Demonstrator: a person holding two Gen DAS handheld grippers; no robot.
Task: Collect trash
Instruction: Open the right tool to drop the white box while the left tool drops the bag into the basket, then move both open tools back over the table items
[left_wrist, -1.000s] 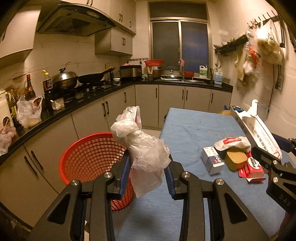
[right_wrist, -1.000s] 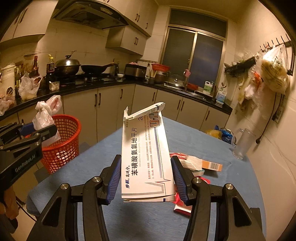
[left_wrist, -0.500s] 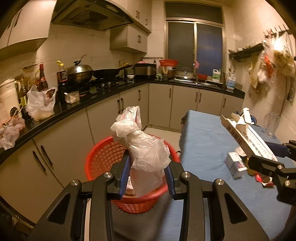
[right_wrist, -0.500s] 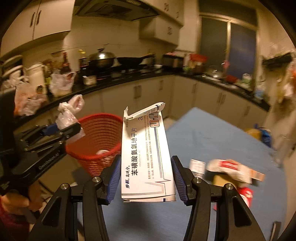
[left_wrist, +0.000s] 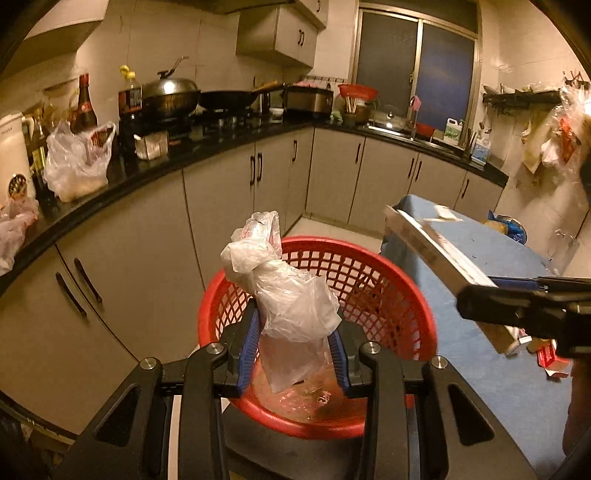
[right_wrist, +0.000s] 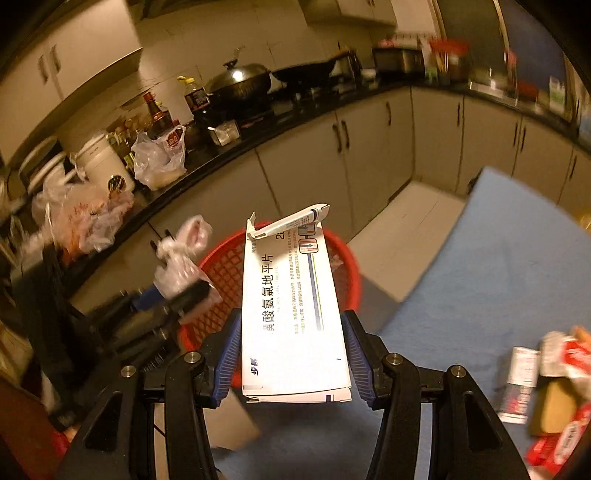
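Jaws of the left gripper (left_wrist: 293, 354) clamp a crumpled plastic bag (left_wrist: 284, 291) above the red basket (left_wrist: 399, 280); right gripper (right_wrist: 291, 358) jaws pinch a flattened white medicine box (right_wrist: 291, 314) beside it.

Home kitchen, black counter (left_wrist: 207, 147) over grey cabinets (left_wrist: 221, 199), lidded wok (left_wrist: 170, 96) on stove, sauce bottles (left_wrist: 84, 107), sink (left_wrist: 388, 127) under window (left_wrist: 417, 62)

Left wrist view: looking forward and down along the fingers, close above the red basket (left_wrist: 388, 291) at frame centre, counter behind. Right wrist view: facing the same basket (right_wrist: 218, 273) from farther back, mid-frame. Shared: basket, counter, blue table (left_wrist: 491, 254).
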